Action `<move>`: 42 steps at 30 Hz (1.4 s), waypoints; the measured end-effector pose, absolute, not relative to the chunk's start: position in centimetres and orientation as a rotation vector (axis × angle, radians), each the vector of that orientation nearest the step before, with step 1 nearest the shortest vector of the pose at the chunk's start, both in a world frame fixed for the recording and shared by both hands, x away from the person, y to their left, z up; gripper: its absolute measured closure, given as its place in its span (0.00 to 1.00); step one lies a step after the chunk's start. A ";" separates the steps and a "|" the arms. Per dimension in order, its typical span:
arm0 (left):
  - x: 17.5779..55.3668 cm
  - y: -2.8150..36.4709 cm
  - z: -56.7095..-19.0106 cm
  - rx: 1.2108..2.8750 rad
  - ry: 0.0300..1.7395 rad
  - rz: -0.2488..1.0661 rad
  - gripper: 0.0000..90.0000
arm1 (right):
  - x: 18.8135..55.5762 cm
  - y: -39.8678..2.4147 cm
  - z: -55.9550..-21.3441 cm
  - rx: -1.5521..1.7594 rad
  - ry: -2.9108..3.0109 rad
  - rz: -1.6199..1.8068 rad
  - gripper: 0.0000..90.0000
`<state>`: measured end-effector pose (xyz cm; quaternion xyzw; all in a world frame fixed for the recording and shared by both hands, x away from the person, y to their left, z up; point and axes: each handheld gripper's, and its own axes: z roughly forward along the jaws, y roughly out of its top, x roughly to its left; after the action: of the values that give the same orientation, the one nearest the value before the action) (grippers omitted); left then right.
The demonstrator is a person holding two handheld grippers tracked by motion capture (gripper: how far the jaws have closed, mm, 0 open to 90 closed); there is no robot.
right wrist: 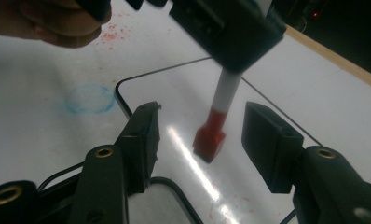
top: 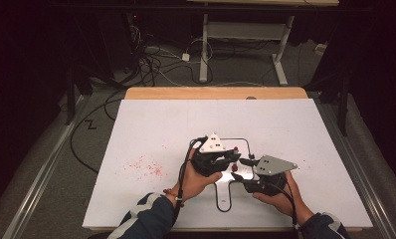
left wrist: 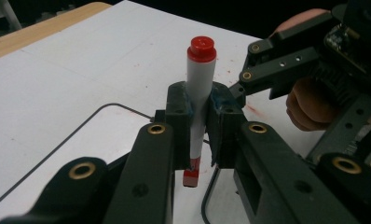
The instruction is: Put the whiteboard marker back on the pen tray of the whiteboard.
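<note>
The left tongs clamp the red marker upright — its cap hangs between the right tongs' half-open jaws, untouched.

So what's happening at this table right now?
A person works over a white board with a claw in each hand. The left claw is shut on a white marker, clamped round its barrel, with a red end sticking out either side. The right claw is open, its jaws either side of the marker's lower red end without touching it. It looks like the right claw is about to grip that end, perhaps a cap.
</note>
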<state>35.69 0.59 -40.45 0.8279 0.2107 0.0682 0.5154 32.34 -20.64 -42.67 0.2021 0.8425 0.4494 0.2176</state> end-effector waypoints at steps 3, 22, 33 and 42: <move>35.5 0.2 -40.6 1.988 0.502 0.156 0.87 | 32.6 -20.5 -42.7 0.579 2.319 1.248 0.64; 33.7 7.7 -39.3 1.919 0.486 0.529 0.34 | 34.5 -24.2 -42.8 0.970 2.418 1.180 0.90; 32.0 15.1 -44.4 2.090 0.725 0.584 0.27 | 37.3 -25.3 -43.3 1.237 2.453 1.100 0.90; 29.3 18.7 -45.1 2.046 0.896 0.556 0.25 | 39.7 -25.2 -44.5 1.326 2.447 1.139 0.90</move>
<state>29.31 18.72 -45.13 0.8116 0.3557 0.2204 0.4078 39.74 -25.17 -44.47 0.4398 0.8119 0.3780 0.0671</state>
